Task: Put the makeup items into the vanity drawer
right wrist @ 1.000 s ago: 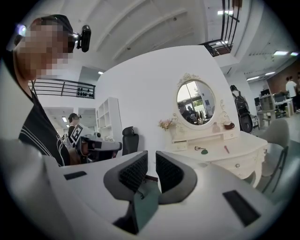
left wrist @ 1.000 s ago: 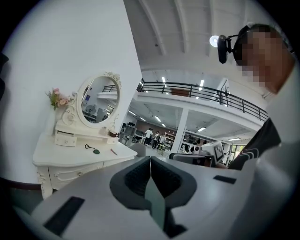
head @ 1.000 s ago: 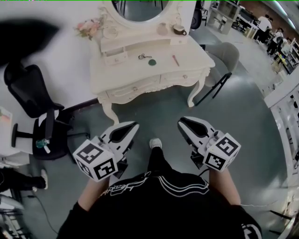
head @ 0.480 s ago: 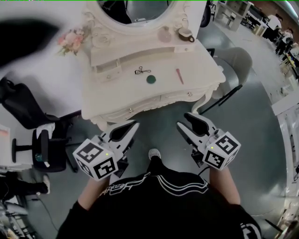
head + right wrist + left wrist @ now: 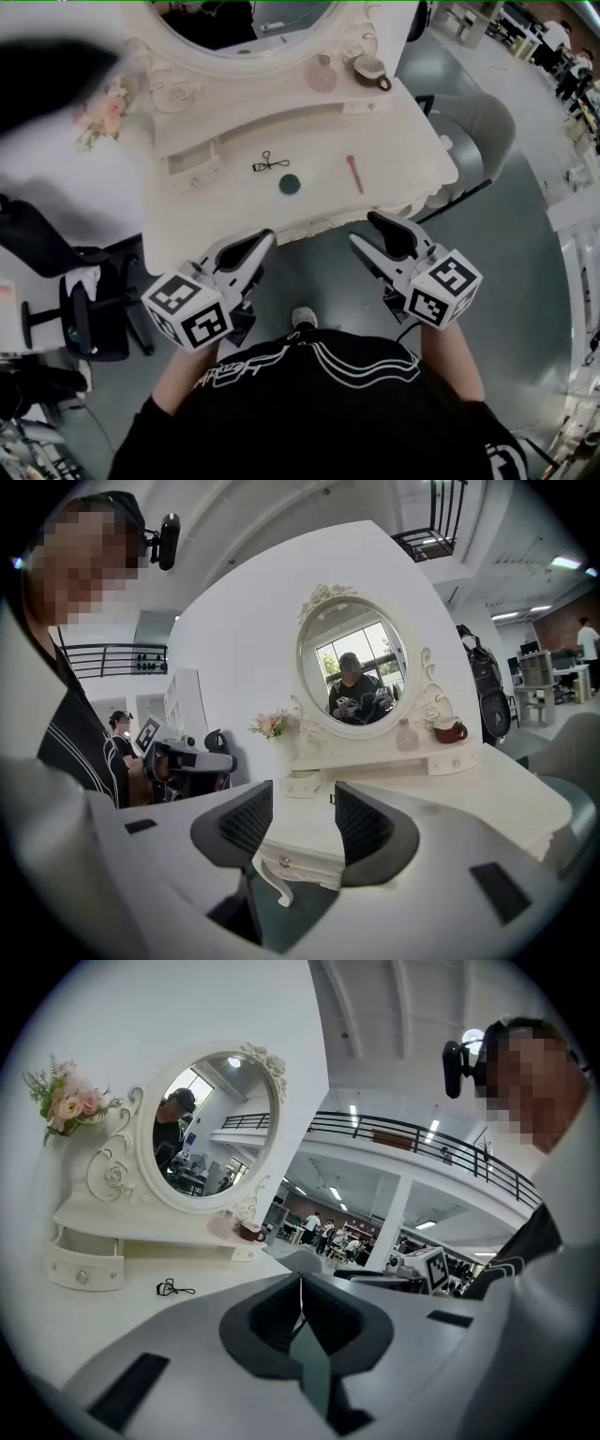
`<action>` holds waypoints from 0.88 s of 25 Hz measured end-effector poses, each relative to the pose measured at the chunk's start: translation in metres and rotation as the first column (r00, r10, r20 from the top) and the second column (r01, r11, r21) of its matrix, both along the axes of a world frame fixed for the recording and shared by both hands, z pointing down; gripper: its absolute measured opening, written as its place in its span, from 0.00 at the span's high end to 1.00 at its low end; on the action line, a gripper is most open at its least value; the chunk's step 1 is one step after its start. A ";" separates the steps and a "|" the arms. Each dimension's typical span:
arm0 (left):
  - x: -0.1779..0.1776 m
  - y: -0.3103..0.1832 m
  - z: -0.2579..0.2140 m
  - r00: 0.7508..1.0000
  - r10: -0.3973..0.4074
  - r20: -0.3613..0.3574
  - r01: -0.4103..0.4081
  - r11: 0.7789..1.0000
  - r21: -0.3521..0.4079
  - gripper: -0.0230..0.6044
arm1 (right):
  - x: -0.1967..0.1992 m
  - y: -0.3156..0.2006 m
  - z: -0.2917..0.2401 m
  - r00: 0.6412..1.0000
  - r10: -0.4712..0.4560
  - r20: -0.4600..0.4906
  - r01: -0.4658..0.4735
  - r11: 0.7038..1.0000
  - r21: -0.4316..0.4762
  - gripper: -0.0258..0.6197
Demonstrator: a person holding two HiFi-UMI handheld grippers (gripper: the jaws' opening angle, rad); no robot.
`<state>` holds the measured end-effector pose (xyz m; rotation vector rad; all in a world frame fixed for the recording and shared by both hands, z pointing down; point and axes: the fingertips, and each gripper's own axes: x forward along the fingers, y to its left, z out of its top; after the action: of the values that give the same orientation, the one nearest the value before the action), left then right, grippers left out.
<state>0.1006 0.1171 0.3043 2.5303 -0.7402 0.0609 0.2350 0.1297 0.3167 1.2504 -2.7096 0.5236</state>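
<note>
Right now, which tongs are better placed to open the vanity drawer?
Likely right. The right tongs have just been opening and stand apart, empty, with a drawer knob seen through their gap. The left tongs are shut and would need opening first.

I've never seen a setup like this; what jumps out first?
An ornate white vanity with an oval mirror fills the top of the head view; an eyelash curler, a round green compact and a pink stick lie on its top. Below, the person aims two grippers at it: the left gripper shut, the right gripper with jaws that have just been opening, nothing between them.
</note>
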 end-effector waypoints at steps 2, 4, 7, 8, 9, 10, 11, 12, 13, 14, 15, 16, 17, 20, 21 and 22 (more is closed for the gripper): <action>0.001 -0.008 0.003 1.000 -0.009 0.001 0.009 1.000 -0.005 0.92 | 0.004 -0.008 0.003 1.000 0.000 -0.018 0.000 1.000 -0.005 0.64; 0.000 -0.014 0.006 1.000 -0.016 0.008 0.016 1.000 -0.004 0.92 | 0.007 -0.015 0.007 0.999 0.002 -0.038 -0.003 1.000 -0.009 0.63; -0.002 -0.020 0.013 1.000 -0.022 0.022 0.022 1.000 -0.010 0.92 | 0.008 -0.023 0.014 0.999 0.009 -0.051 -0.010 1.000 -0.019 0.64; -0.004 -0.022 0.016 0.999 -0.025 0.026 0.026 1.000 -0.014 0.92 | 0.009 -0.025 0.016 0.998 0.012 -0.057 -0.013 1.000 -0.024 0.64; -0.006 -0.025 0.019 0.999 -0.030 0.029 0.031 0.999 -0.020 0.92 | 0.010 -0.029 0.019 0.998 0.016 -0.066 -0.018 0.999 -0.028 0.64; -0.007 -0.029 0.021 0.999 -0.035 0.030 0.036 0.999 -0.026 0.92 | 0.011 -0.033 0.022 0.997 0.021 -0.076 -0.024 0.999 -0.030 0.64; -0.007 -0.033 0.024 0.999 -0.039 0.031 0.040 0.999 -0.032 0.92 | 0.013 -0.038 0.024 0.996 0.027 -0.084 -0.030 0.999 -0.032 0.64; -0.006 -0.037 0.027 0.999 -0.038 0.031 0.040 0.998 -0.038 0.92 | 0.015 -0.043 0.027 0.996 0.033 -0.088 -0.037 0.999 -0.036 0.64; -0.004 -0.041 0.029 0.999 -0.034 0.034 0.035 0.998 -0.043 0.92 | 0.017 -0.048 0.030 0.995 0.039 -0.088 -0.042 0.998 -0.041 0.64; -0.001 -0.045 0.031 0.999 -0.025 0.039 0.026 0.999 -0.046 0.92 | 0.019 -0.054 0.033 0.996 0.043 -0.083 -0.047 0.998 -0.049 0.64; 0.002 -0.049 0.033 0.999 -0.013 0.044 0.015 0.999 -0.047 0.92 | 0.021 -0.059 0.036 0.996 0.046 -0.076 -0.051 0.997 -0.059 0.64; 0.006 -0.053 0.035 0.999 -0.001 0.047 0.003 0.999 -0.048 0.92 | 0.023 -0.064 0.039 0.996 0.050 -0.071 -0.055 0.996 -0.070 0.64; 0.009 -0.058 0.036 0.999 0.010 0.049 -0.008 0.999 -0.051 0.92 | 0.026 -0.069 0.043 0.996 0.057 -0.070 -0.062 0.995 -0.080 0.64; 0.018 -0.077 0.043 0.998 0.032 0.051 -0.029 0.997 -0.065 0.92 | 0.035 -0.087 0.056 0.993 0.079 -0.090 -0.089 0.990 -0.105 0.64; 0.020 -0.084 0.046 0.998 0.037 0.053 -0.033 0.997 -0.071 0.92 | 0.037 -0.093 0.061 0.991 0.085 -0.099 -0.097 0.988 -0.117 0.64; 0.022 -0.092 0.048 0.998 0.041 0.054 -0.037 0.996 -0.076 0.92 | 0.040 -0.099 0.067 0.990 0.090 -0.106 -0.104 0.986 -0.130 0.64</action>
<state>0.1225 0.0251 0.3527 2.4802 -0.6965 0.1702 0.2749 0.0308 0.3838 1.3400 -2.4964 0.6262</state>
